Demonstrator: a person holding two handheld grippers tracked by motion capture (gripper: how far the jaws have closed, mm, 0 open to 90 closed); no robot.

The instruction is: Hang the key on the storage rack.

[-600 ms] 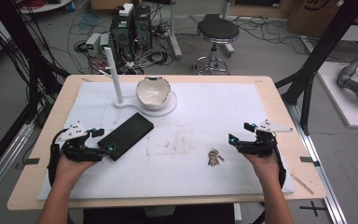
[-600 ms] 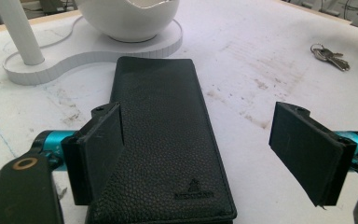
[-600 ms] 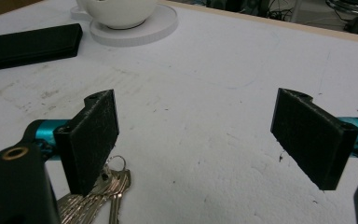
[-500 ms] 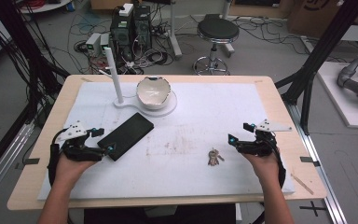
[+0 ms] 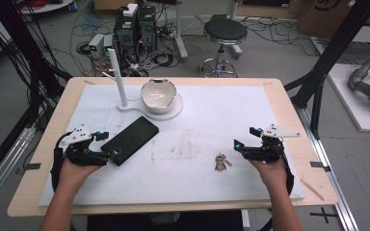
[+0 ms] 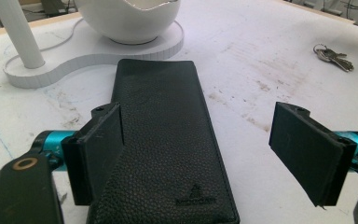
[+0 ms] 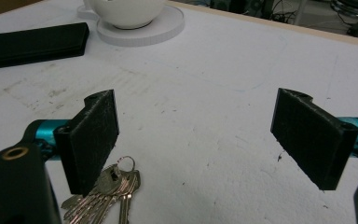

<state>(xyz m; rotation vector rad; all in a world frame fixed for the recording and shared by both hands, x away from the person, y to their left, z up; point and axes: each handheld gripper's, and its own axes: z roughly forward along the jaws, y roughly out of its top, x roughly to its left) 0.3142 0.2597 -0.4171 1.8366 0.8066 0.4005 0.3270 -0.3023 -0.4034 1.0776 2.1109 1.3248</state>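
Counter (image 5: 289, 120) carries a white mat. White stand with a post and a cracked-edge bowl (image 5: 158, 95) sits near the far edge, left of centre. Black leather wallet (image 5: 130, 140) lies flat toward the left edge, below the stand. Left hand-held gripper (image 5: 106, 145) is at the wallet's near end, jaws wide open, gripping nothing; in its own view the wallet (image 6: 168, 140) lies between the jaws. Right hand-held gripper (image 5: 245, 137) near the right edge, jaws wide open, empty. Keys (image 5: 220, 161) lie just left of it, beside one jaw (image 7: 107, 186).
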